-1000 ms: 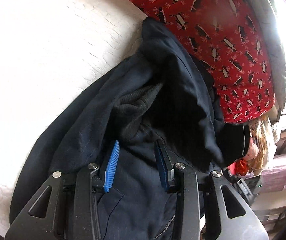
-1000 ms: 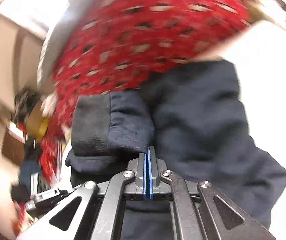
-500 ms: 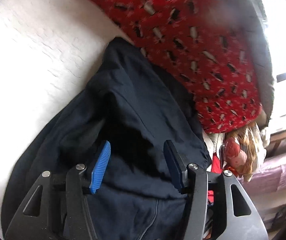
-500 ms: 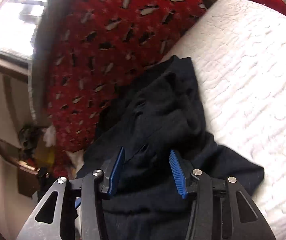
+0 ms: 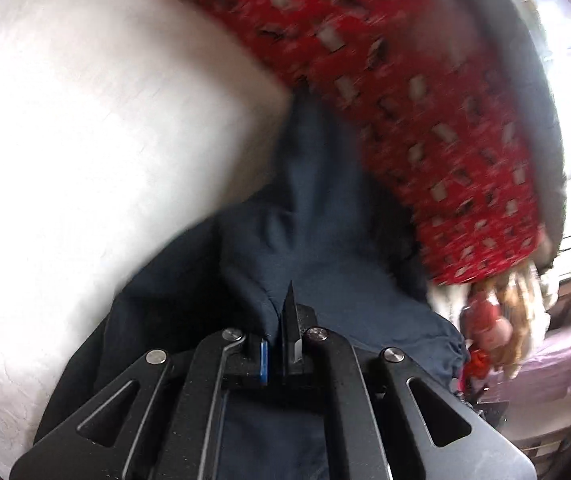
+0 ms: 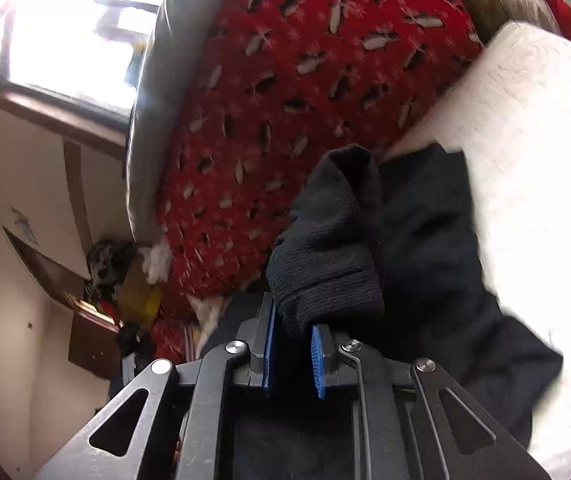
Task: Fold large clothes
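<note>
Left hand-held gripper (image 5: 281, 344): jaws just closed, pressed fully together, a pinch of navy fabric caught between the blue pads (image 5: 263, 364). Pointed steeply down at the cloth.

Right hand-held gripper (image 6: 293, 354): jaws just narrowed to a small gap, blue pads (image 6: 317, 360) clamped on the ribbed cuff (image 6: 325, 264) of the same garment. Cuff standing up out of the jaws, folded over at its top.

Dark navy garment (image 5: 317, 248): large, heavy, jacket-like; bunched directly ahead of and beneath both hand-held grippers, rising in a ridge away from the left one. Main body (image 6: 437, 248) spread just right of the right hand-held gripper. Lying on the bed.

White textured bed cover (image 5: 85, 140): under the garment, filling the area ahead-left of the left hand-held gripper; likewise ahead-right of the right one (image 6: 533, 128).

Red patterned blanket (image 5: 405, 100): piled ahead-right of the left hand-held gripper, touching the far edge of the garment; blurred in that view. Sharper ahead-left of the right hand-held gripper (image 6: 305, 80), black-and-white figures and small snowflakes on red.

Grey edging (image 6: 153, 100): along the outer side of the red blanket.

Window (image 6: 65, 40): far left of the right hand-held gripper, bright, wooden frame.

Cluttered items (image 5: 497, 320): right of the left hand-held gripper, beyond the bed edge, too blurred to tell apart.
</note>
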